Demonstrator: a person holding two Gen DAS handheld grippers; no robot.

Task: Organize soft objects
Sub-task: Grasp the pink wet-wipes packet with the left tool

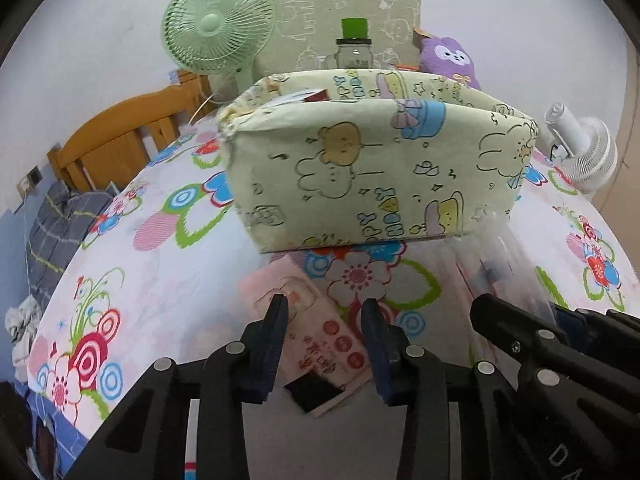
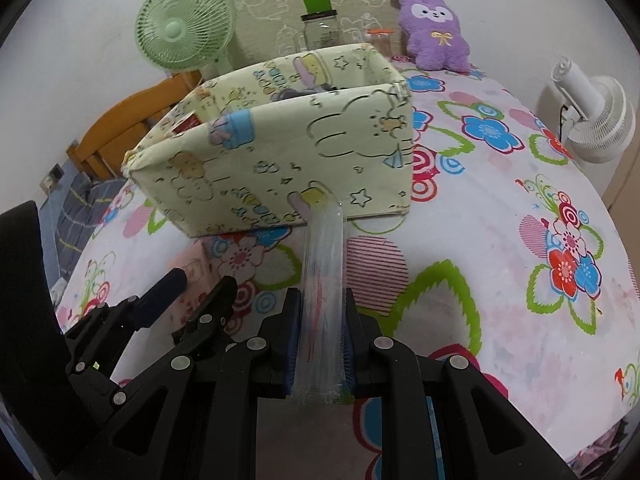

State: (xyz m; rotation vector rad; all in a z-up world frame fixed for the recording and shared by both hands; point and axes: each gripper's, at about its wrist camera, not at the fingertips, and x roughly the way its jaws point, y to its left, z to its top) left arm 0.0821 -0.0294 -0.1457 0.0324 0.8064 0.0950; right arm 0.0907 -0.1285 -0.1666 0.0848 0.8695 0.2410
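Observation:
A pale green cartoon-print fabric box (image 1: 360, 176) stands on the floral bedsheet; it also shows in the right wrist view (image 2: 280, 160), with a few items inside. A pink tissue pack (image 1: 320, 340) lies flat on the sheet in front of it. My left gripper (image 1: 324, 312) is open, its fingers on either side of the pack. My right gripper (image 2: 320, 300) is shut on a clear plastic packet (image 2: 323, 280) that sticks forward toward the box front; the packet also shows in the left wrist view (image 1: 504, 256).
A green fan (image 1: 218, 26), a glass jar with a green lid (image 1: 354, 46) and a purple plush toy (image 2: 434, 34) stand behind the box. A white fan (image 2: 596, 118) is at the right edge. A wooden bed frame (image 1: 120, 136) is at left.

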